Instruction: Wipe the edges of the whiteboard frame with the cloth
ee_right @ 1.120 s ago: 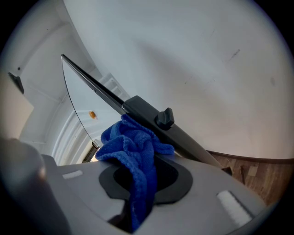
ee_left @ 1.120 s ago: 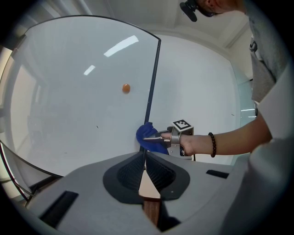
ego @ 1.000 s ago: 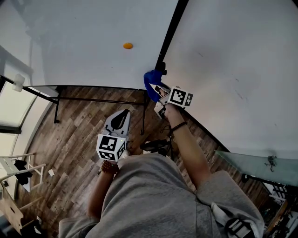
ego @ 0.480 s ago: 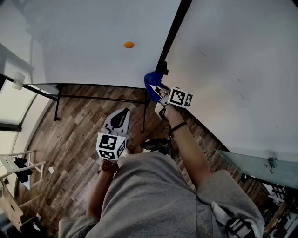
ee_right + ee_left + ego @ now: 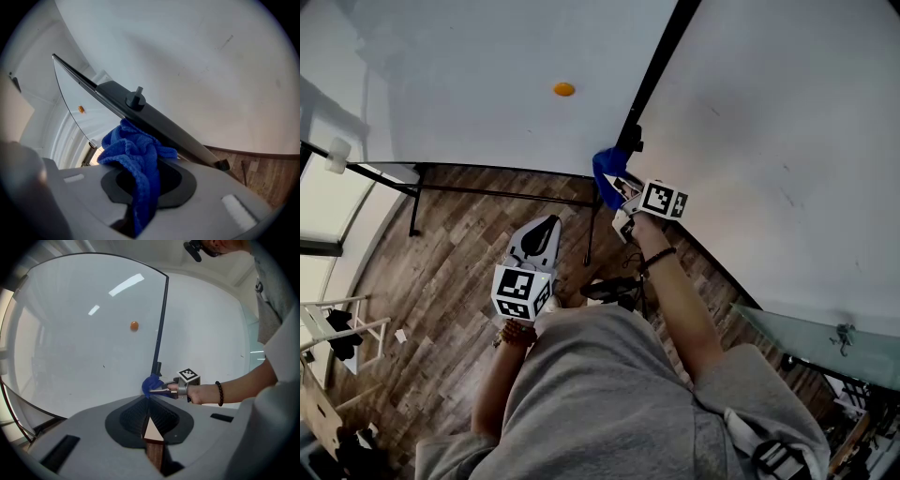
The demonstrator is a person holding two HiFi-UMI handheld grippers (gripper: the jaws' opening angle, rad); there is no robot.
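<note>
A blue cloth (image 5: 607, 172) (image 5: 136, 150) (image 5: 151, 384) is bunched against the dark vertical edge of the whiteboard frame (image 5: 654, 75) (image 5: 154, 123) (image 5: 161, 324), near its lower corner by a small black knob (image 5: 136, 100). My right gripper (image 5: 619, 190) (image 5: 140, 187) is shut on the cloth and presses it to that edge. My left gripper (image 5: 540, 238) (image 5: 148, 414) hangs lower left, over the floor, jaws shut with nothing between them, pointing at the board.
An orange magnet (image 5: 564, 89) (image 5: 134, 326) sticks on the left whiteboard panel. A black stand bar (image 5: 497, 199) runs under the board over the wood floor (image 5: 441, 281). A glass panel (image 5: 825, 337) is at lower right, a wooden rack (image 5: 337, 342) at far left.
The view has shifted slightly; the right gripper and cloth stay at the frame's lower edge with a small upward drift. The left gripper is unmoved.
</note>
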